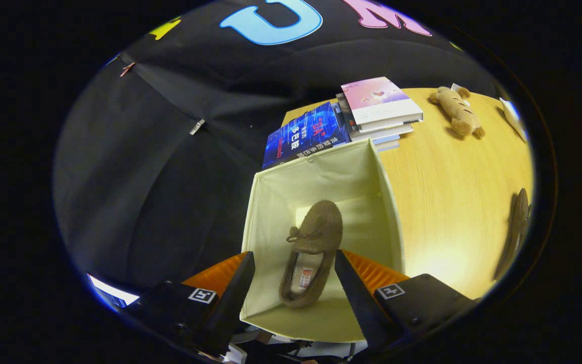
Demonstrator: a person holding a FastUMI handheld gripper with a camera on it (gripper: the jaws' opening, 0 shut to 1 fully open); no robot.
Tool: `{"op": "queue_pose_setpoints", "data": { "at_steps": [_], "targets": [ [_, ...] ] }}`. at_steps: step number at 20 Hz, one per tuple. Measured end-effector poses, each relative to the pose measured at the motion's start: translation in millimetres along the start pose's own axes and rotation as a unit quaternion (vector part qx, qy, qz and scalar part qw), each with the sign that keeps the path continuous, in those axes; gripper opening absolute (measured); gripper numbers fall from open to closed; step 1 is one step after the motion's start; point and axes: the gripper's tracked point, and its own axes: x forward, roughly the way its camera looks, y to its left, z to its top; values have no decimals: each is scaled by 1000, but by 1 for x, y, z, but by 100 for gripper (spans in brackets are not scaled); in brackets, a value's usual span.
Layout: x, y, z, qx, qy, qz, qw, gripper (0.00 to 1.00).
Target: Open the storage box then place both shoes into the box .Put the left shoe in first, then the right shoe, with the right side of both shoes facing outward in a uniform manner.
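A cream fabric storage box (321, 172) stands open on the wooden table, and I look down into it from above. One brown slipper-like shoe (316, 227) with a small bow lies inside on the box floor, toe pointing away from me, opening upward. My gripper (293, 254) hovers over the box's near rim, open, its fingers spread to either side of the shoe with a gap on the left side. The second brown shoe (518, 227) lies on the table (447, 202) well to the right of the box.
Beyond the box is a stack of books (379, 108), with a blue book (303, 136) lying beside it. A tan plush toy (457, 111) lies further right on the table. The booth's black cloth wall hangs to the left and behind.
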Motion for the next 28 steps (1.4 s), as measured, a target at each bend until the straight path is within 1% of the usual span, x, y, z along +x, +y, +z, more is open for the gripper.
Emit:
{"op": "queue_pose_setpoints", "data": {
  "at_steps": [2, 5, 7, 10, 13, 15, 19, 21, 24, 25, 26, 28],
  "targets": [
    [-25, -11, 10, -16, -15, 6, 1000, 99],
    [-74, -36, 24, -32, -42, 11, 999, 99],
    [-109, -68, 31, -47, -59, -3, 997, 98],
    [-156, -134, 32, -56, -73, -46, 995, 98],
    [-195, -213, 24, -42, -78, -107, 990, 98],
    [-215, -274, 10, -27, -76, -153, 985, 99],
    [-224, -370, -25, 15, -48, -228, 972, 98],
    [-217, -403, -40, 26, -32, -250, 967, 98],
    [-200, -439, -50, 45, -13, -270, 962, 96],
    [-194, -449, -52, 54, -8, -274, 960, 95],
    [-187, -456, -53, 63, -4, -276, 959, 91],
    [-174, -468, -54, 68, 4, -283, 957, 90]
  ]
}}
